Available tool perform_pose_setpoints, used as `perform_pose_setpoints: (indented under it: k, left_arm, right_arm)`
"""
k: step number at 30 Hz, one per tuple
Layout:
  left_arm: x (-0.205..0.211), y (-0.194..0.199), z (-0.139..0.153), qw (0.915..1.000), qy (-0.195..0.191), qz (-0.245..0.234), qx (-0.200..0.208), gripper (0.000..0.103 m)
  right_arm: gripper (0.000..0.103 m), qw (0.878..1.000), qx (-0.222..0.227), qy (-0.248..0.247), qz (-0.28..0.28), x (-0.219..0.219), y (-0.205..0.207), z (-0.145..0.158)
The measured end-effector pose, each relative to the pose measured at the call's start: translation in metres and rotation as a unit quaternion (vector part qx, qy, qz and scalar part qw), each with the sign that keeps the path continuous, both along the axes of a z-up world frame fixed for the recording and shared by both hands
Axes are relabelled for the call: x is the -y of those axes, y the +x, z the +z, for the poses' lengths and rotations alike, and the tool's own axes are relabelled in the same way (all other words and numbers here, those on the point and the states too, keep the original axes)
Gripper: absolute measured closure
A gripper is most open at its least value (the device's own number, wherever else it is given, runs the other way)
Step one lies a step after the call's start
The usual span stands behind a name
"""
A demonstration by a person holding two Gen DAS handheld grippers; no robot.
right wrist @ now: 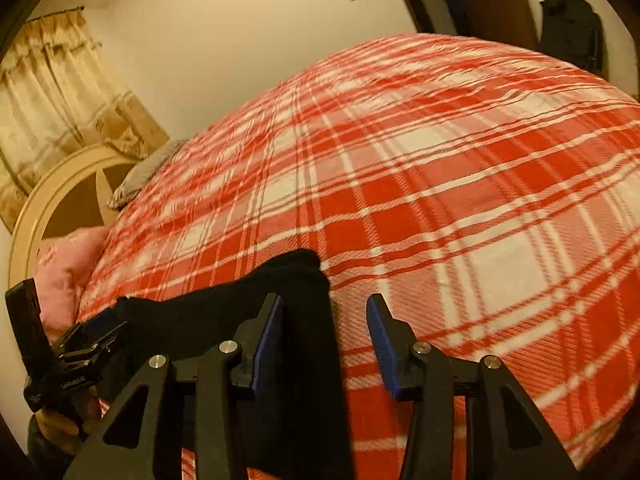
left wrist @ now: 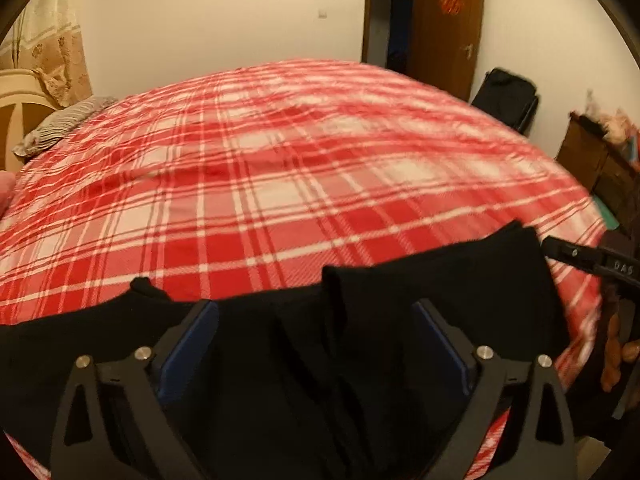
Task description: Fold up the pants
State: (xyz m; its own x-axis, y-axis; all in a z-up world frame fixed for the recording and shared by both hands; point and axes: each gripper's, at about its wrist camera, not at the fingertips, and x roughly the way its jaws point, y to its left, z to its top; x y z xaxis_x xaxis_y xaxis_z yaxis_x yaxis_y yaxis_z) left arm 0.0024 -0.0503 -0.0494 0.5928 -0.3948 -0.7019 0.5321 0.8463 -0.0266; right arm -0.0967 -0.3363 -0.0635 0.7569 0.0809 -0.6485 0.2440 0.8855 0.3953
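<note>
Left wrist view shows the black pants (left wrist: 400, 300) bunched at the bed's (left wrist: 280, 200) near edge between the left gripper's (left wrist: 316, 320) spread jaws — soft, limp, light; right gripper (right wrist: 324, 320) also spread — best pinched at the hem edge.

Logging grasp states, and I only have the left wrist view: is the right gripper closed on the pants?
Observer: No. The right gripper is open; the black pants cover only part of its gap.
Operator: What is under the rest of the gap?
Observer: Bare plaid blanket.
Operator: Anything beside the headboard?
Observer: A pink pillow lies against it.
</note>
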Motion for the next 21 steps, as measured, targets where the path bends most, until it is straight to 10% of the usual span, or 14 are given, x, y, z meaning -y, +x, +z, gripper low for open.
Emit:
perform_pose_setpoints:
  k: [5,17,21]
  left_arm:
    - [-0.002,0.0,-0.009,0.9997,0.016,0.011,-0.014,0.004]
    - [0.003,0.002,-0.026,0.9993,0.028,0.014,-0.023,0.002]
    - [0.004,0.002,-0.026,0.9993,0.026,0.015,-0.02,0.001]
  right_arm:
    - [0.089,1.0,-0.013,-0.009,0.017,-0.009,0.021,-0.01]
    - [0.092,0.996,-0.012,-0.073,0.045,-0.019,0.058,-0.004]
    - [0.087,0.999,-0.01,0.0,0.041,0.004,0.067,-0.015]
